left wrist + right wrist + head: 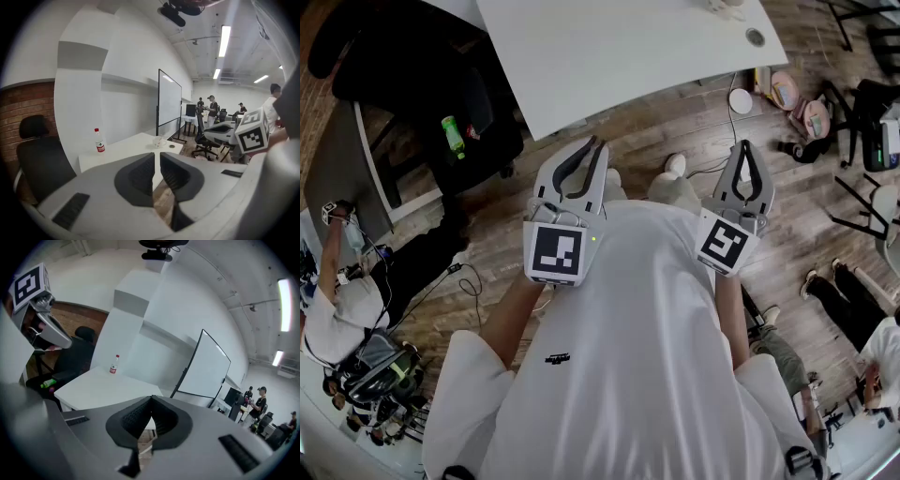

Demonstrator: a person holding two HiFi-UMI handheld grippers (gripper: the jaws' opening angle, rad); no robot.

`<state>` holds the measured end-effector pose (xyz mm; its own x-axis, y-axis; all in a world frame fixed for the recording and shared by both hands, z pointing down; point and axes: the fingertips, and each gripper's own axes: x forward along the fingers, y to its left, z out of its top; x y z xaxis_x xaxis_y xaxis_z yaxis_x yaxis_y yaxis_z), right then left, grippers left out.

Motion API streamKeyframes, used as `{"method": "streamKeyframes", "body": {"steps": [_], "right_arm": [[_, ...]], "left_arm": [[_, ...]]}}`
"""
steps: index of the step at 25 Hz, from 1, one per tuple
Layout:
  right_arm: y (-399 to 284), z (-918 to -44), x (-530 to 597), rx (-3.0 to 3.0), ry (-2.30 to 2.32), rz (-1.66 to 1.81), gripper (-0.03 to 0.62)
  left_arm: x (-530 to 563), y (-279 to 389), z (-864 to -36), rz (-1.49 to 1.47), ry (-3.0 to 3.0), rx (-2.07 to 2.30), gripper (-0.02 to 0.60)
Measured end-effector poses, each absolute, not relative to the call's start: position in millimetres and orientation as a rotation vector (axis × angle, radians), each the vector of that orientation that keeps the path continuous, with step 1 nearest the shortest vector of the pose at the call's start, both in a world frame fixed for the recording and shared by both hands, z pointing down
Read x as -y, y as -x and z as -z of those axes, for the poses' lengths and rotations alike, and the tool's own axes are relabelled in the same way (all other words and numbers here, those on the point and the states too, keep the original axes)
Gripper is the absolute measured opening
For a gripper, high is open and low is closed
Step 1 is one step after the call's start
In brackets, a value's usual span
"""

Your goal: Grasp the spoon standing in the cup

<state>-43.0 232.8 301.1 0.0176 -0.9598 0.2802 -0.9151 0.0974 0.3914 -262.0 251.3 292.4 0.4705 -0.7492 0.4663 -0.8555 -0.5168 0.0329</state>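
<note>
The cup (159, 141) is so small in the left gripper view that whether a spoon stands in it cannot be told. In the head view the top edge cuts the cup off, leaving only its base, and cuts off the tabletop (619, 56) as well. In the right gripper view the right gripper (151, 398) covers part of the tabletop, and the print on the bottle (113, 365) is too small to read.

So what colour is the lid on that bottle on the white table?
Red. The bottle shows best in the left gripper view.
</note>
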Motion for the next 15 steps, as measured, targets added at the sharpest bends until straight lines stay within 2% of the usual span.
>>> {"method": "streamKeyframes", "body": {"steps": [8, 15], "right_arm": [[38, -311, -310, 1.940, -1.784, -0.117, 0.003], [14, -290, -334, 2.079, -1.859, -0.166, 0.003]], "left_arm": [[-306, 200, -286, -0.504, -2.497, 1.272, 0.028], [-329, 153, -286, -0.520, -2.527, 1.259, 0.023]]}}
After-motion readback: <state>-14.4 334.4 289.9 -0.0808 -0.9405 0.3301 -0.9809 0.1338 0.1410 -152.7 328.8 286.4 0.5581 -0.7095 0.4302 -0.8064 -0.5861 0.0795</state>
